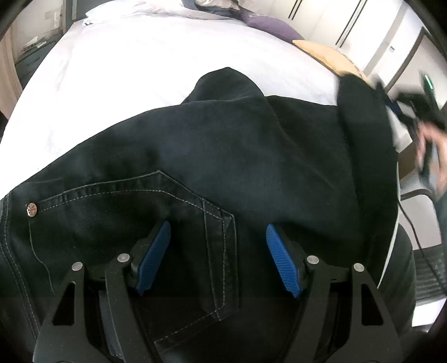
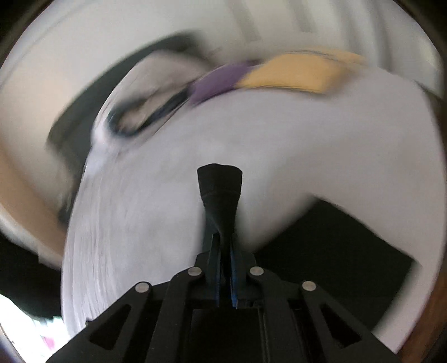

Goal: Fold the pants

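Observation:
Dark denim pants lie on a white bed, back pocket and rivet toward the left wrist camera. My left gripper is open, its blue pads resting over the pocket area at the waist. My right gripper is shut on a bunched end of the pants, held above the bed; that view is motion-blurred. In the left wrist view the right gripper appears blurred at the far right, lifting a pant leg.
A purple pillow and a yellow cloth lie at the bed's far right side; they also show blurred in the right wrist view: pillow, cloth. White wardrobe doors stand behind. A nightstand is at the left.

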Motion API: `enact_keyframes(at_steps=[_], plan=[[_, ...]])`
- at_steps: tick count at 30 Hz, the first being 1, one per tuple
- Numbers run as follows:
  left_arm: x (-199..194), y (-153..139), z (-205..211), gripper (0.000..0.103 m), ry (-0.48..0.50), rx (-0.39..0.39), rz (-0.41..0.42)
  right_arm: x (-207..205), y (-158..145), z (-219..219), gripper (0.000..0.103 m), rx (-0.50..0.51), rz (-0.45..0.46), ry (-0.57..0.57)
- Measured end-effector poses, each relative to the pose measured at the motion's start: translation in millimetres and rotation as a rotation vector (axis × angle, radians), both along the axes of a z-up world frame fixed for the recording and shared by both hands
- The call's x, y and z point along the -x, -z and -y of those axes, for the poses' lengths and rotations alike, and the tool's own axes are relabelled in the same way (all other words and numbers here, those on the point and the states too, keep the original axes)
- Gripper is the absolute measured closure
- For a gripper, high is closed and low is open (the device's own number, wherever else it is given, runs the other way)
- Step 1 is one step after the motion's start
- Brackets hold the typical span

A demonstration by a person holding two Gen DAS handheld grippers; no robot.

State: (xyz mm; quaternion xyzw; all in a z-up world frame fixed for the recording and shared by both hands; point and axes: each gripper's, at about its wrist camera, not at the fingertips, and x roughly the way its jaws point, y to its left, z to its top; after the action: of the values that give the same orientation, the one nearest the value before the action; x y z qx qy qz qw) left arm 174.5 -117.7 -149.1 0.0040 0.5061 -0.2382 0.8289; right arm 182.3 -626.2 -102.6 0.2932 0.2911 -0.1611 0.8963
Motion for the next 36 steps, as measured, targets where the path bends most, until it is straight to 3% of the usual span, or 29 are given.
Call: enact_keyframes(at_steps=[2, 4, 5, 6, 7, 8, 9, 12, 14, 19, 21, 24, 30, 36], plan=[[1, -1, 4, 0.031, -0.005, -0.008, 0.002, 37, 26, 33, 0.092, -0.102, -0.012, 0.108], [1, -2, 10, 0.025, 0.001, -0.024, 0.002, 56, 62, 59, 0.091, -0.288, -0.045, 0.127], [1, -2, 14, 0.024, 0.005, -0.036, 0.003, 62, 70, 65, 0.088, -0.335, -0.035, 0.132], [2, -2, 17, 0.022, 0.006, -0.048, 0.004, 68, 76, 69, 0.076, -0.379, 0.006, 0.121], [2, -3, 19, 0.021, 0.005, -0.055, 0.005, 71, 77, 69, 0.066, -0.402, 0.039, 0.104], [2, -3, 21, 0.021, 0.002, -0.061, 0.005, 69, 78, 70, 0.05, -0.43, 0.078, 0.077], [2, -4, 23, 0.021, -0.002, -0.066, 0.004, 70, 77, 70, 0.042, -0.444, 0.105, 0.058], [3, -5, 28, 0.02, -0.009, -0.077, 0.005, 66, 75, 69, 0.041, -0.45, 0.117, 0.052], [3, -6, 31, 0.02, -0.011, -0.082, 0.004, 63, 80, 70, 0.045, -0.494, 0.126, 0.07], [1, -7, 36, 0.02, -0.015, -0.092, 0.002, 54, 85, 82, 0.071, -0.51, 0.103, 0.112], [4, -7, 35, 0.02, -0.015, -0.094, 0.0, 59, 88, 86, 0.096, -0.498, 0.088, 0.128], [4, -7, 36, 0.019, -0.019, -0.097, 0.007, 69, 100, 96, 0.1, -0.542, 0.113, 0.164], [1, -7, 43, 0.017, -0.022, -0.109, 0.003, 85, 101, 103, 0.1, -0.552, 0.163, 0.239], [-1, -8, 55, 0.01, -0.02, -0.123, 0.004, 88, 104, 105, 0.1, -0.526, 0.153, 0.231]])
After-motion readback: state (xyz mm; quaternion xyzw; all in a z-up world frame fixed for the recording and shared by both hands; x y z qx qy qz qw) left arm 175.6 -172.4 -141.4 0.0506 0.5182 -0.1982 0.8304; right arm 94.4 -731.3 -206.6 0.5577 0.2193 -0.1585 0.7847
